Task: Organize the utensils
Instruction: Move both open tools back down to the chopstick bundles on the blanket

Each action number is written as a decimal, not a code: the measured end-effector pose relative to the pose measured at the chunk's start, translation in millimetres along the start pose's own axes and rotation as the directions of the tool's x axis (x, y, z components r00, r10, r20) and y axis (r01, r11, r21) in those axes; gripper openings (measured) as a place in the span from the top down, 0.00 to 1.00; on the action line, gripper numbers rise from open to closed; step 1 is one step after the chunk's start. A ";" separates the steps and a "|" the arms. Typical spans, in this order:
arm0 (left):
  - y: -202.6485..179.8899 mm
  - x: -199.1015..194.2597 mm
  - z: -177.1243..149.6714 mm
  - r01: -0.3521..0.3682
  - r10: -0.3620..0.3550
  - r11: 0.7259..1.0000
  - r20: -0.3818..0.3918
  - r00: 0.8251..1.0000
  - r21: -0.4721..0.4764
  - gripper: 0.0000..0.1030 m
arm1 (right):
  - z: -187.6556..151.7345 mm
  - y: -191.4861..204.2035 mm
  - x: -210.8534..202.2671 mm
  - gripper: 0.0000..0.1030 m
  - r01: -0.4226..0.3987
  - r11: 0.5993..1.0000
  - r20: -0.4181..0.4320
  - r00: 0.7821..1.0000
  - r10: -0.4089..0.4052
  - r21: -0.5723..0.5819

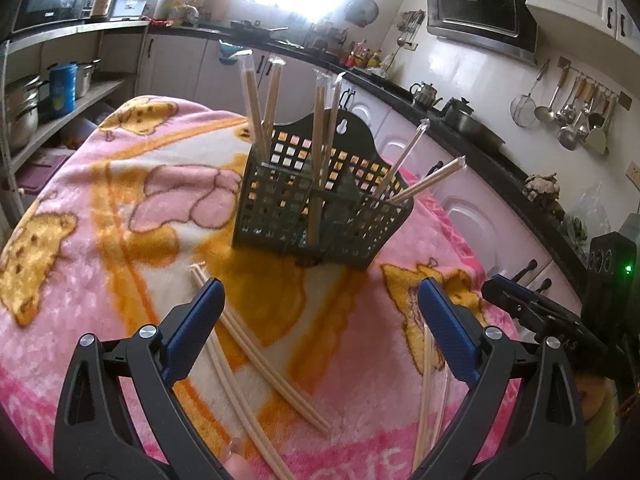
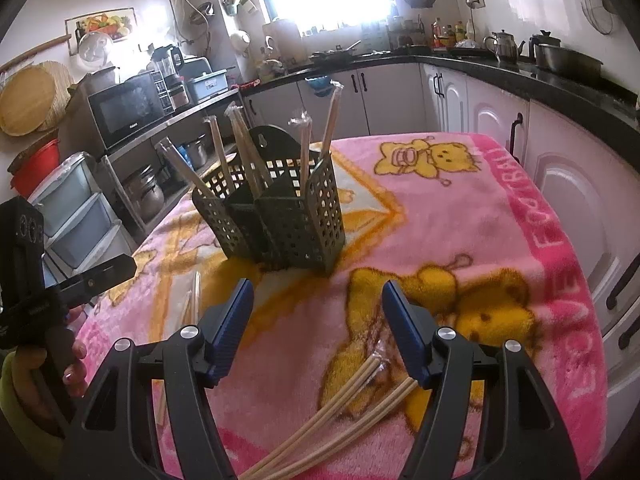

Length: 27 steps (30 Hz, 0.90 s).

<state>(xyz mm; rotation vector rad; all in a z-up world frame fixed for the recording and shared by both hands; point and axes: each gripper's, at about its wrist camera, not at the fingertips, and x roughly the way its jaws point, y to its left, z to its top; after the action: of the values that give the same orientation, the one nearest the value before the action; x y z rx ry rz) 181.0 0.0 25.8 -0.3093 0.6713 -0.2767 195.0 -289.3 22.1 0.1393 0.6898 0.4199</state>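
Observation:
A dark green perforated utensil holder (image 1: 320, 204) stands on a pink blanket; it also shows in the right wrist view (image 2: 280, 216). Several wrapped chopstick pairs (image 1: 256, 108) stand in its compartments. Loose chopsticks (image 1: 260, 364) lie on the blanket under my left gripper (image 1: 320, 320), which is open and empty. More chopsticks (image 2: 344, 412) lie under my right gripper (image 2: 318, 320), also open and empty. The right gripper shows at the right edge of the left wrist view (image 1: 532, 304).
The pink cartoon blanket (image 2: 500, 220) covers the table. Kitchen cabinets (image 2: 560, 184) and a dark counter with kettles (image 2: 508, 46) run along the right. Shelves with pots (image 1: 24, 108) and a microwave (image 2: 128, 108) stand on the left.

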 end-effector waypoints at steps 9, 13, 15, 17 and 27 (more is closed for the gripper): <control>9.9 3.6 -18.1 -0.005 0.004 1.000 -0.040 0.999 -0.019 0.14 | -16.9 -1.9 3.6 0.38 -0.005 1.000 -0.031 1.000 0.005 0.012; 14.7 6.0 -25.8 -0.014 0.013 1.000 -0.060 0.998 -0.024 0.14 | -24.5 -0.6 6.4 0.38 -0.006 1.000 -0.046 0.999 0.006 0.010; 17.4 7.1 -29.7 -0.017 0.015 0.999 -0.068 0.998 -0.029 0.14 | -28.5 -0.9 8.5 0.38 -0.006 1.000 -0.055 0.998 0.007 0.011; 20.9 8.9 -34.4 -0.022 0.019 0.999 -0.079 0.997 -0.038 0.14 | -31.9 -0.3 10.4 0.38 -0.005 1.000 -0.065 0.998 0.005 0.011; 44.3 22.8 -46.5 -0.073 0.063 0.994 -0.120 0.991 -0.077 0.23 | -48.8 -0.7 24.5 0.38 -0.004 1.000 -0.120 0.993 0.004 0.004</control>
<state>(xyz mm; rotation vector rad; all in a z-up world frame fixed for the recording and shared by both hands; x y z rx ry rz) 174.8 23.9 -37.7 -0.3493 0.8087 -0.2034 180.8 -280.3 -29.9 0.1199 0.8088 0.4331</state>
